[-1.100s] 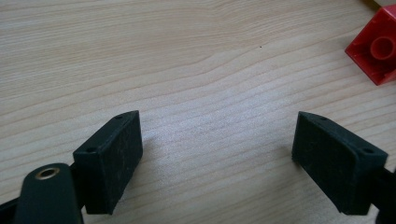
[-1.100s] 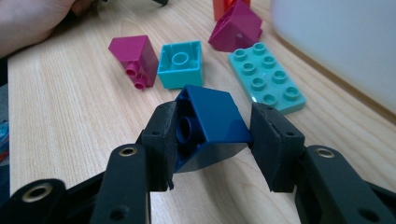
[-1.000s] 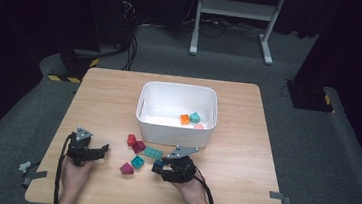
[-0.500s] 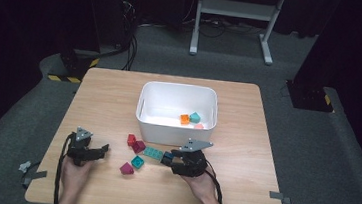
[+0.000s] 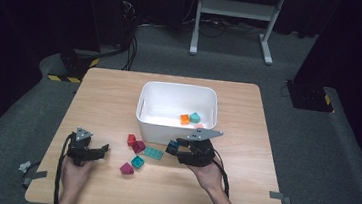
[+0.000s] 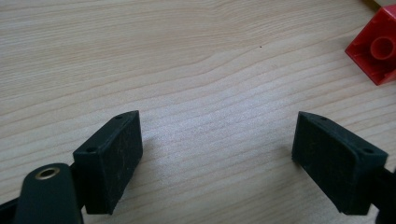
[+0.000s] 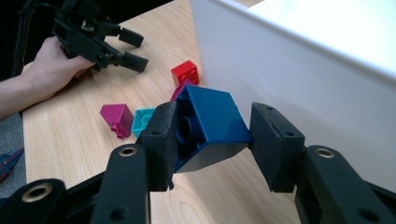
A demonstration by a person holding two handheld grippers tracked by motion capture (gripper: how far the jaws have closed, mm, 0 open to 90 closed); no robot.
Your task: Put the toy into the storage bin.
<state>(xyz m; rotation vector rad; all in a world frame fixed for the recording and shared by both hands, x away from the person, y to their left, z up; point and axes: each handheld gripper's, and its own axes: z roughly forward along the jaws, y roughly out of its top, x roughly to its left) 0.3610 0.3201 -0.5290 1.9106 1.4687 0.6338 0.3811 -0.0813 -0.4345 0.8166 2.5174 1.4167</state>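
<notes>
My right gripper [image 5: 174, 149] is shut on a dark blue block [image 7: 210, 123] and holds it, tilted, above the table just in front of the white bin's [image 5: 142, 123] near wall [image 7: 303, 79]. In the high view the blue block [image 5: 171, 146] shows at the jaw tips. Orange [image 5: 184, 119], teal [image 5: 195, 117] and pink [image 5: 199, 126] blocks lie inside the bin. My left gripper [image 5: 101, 149] rests at the table's left, open, with bare wood between its jaws [image 6: 217, 154]. A red block [image 6: 378, 51] lies beyond its right jaw.
Loose blocks lie between the two grippers: a red one [image 5: 131, 139], a magenta one [image 5: 138, 146], a flat teal one [image 5: 153, 153], a small teal one [image 5: 137, 161] and another magenta one [image 5: 126, 168]. The bin's wall stands close on the right gripper's far side.
My right gripper has lifted off the table with the blue block and shifted toward the bin's front wall. The left gripper has stayed put.
</notes>
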